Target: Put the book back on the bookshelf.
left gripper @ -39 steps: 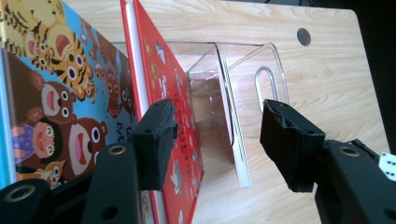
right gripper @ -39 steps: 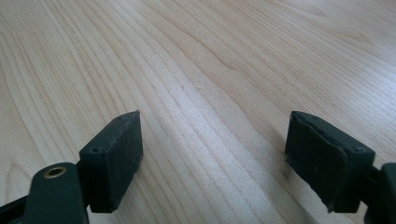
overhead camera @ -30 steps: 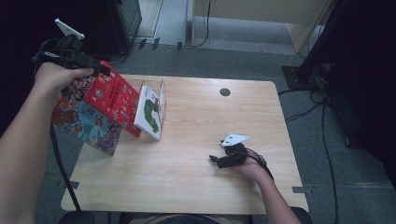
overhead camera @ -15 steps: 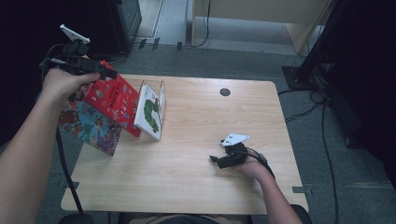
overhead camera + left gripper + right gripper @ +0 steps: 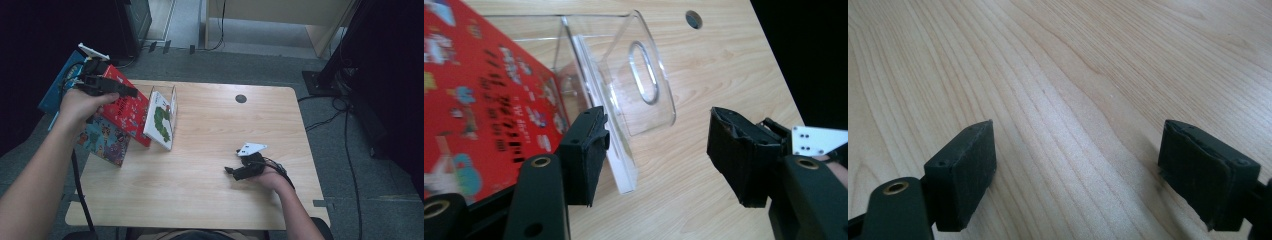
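Note:
My left gripper (image 5: 129,91) hovers over the table's far left, above a red picture book (image 5: 125,107) that leans against a clear acrylic book stand (image 5: 172,102). In the left gripper view its jaws (image 5: 654,130) stand open. The red book (image 5: 484,100) lies at the left there and the clear stand (image 5: 624,75) lies beyond the pads, with nothing gripped. A white book with a green caterpillar (image 5: 161,120) rests in the stand. My right gripper (image 5: 232,172) lies on the wooden table (image 5: 200,200) at the near right, open over bare wood (image 5: 1075,155).
A colourful picture book (image 5: 102,142) leans under the red one at the table's left edge. Something flat and blue (image 5: 52,92) shows behind my left hand. A round cable hole (image 5: 241,98) sits at the table's far side. Cables and a black stand (image 5: 340,75) are on the floor at right.
My left hand has moved right and down with its gripper, closer over the red book and the stand. The right hand and gripper have kept still.

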`<state>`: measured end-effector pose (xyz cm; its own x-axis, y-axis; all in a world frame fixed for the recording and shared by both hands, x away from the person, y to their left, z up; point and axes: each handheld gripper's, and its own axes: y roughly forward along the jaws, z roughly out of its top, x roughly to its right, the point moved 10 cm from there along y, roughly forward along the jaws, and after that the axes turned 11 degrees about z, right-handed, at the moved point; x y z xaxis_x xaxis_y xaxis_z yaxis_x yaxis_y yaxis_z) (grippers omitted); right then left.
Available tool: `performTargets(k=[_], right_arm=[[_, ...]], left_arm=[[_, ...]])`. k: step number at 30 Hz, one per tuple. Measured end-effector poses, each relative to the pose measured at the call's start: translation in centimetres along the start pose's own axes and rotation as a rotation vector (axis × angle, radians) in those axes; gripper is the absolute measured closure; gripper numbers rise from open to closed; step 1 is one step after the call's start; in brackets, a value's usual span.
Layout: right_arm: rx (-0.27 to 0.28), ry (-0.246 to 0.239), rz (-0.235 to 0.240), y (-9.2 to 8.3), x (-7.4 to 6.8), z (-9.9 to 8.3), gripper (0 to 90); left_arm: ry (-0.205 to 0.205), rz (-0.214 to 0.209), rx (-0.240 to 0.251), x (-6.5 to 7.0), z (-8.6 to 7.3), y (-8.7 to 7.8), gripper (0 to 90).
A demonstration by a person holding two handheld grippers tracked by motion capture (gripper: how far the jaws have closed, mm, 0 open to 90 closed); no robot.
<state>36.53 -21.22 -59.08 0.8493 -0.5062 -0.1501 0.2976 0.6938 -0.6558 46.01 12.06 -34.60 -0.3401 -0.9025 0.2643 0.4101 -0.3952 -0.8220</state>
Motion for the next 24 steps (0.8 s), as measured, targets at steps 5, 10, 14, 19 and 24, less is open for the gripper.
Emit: performTargets(k=[5,10,14,19,24], right_arm=[[-0.003,-0.002,0.002,0.0,0.0,0.0,15.1],[-0.003,-0.003,0.003,0.0,0.0,0.0,15.1],[-0.002,-0.003,0.002,0.0,0.0,0.0,15.0],[-0.002,-0.003,0.003,0.0,0.0,0.0,15.0],[-0.001,-0.003,0.003,0.0,0.0,0.0,15.0]], left_arm=[[0.010,-0.043,0.002,1.6,-1.0,0.4,40.8],[0.047,-0.041,0.005,3.0,-2.3,1.3,40.5],[0.059,-0.054,0.027,3.9,-3.4,2.4,40.6],[0.065,-0.071,0.029,4.9,-5.5,4.5,40.7],[0.075,-0.103,0.016,5.8,-7.1,6.1,40.7]])
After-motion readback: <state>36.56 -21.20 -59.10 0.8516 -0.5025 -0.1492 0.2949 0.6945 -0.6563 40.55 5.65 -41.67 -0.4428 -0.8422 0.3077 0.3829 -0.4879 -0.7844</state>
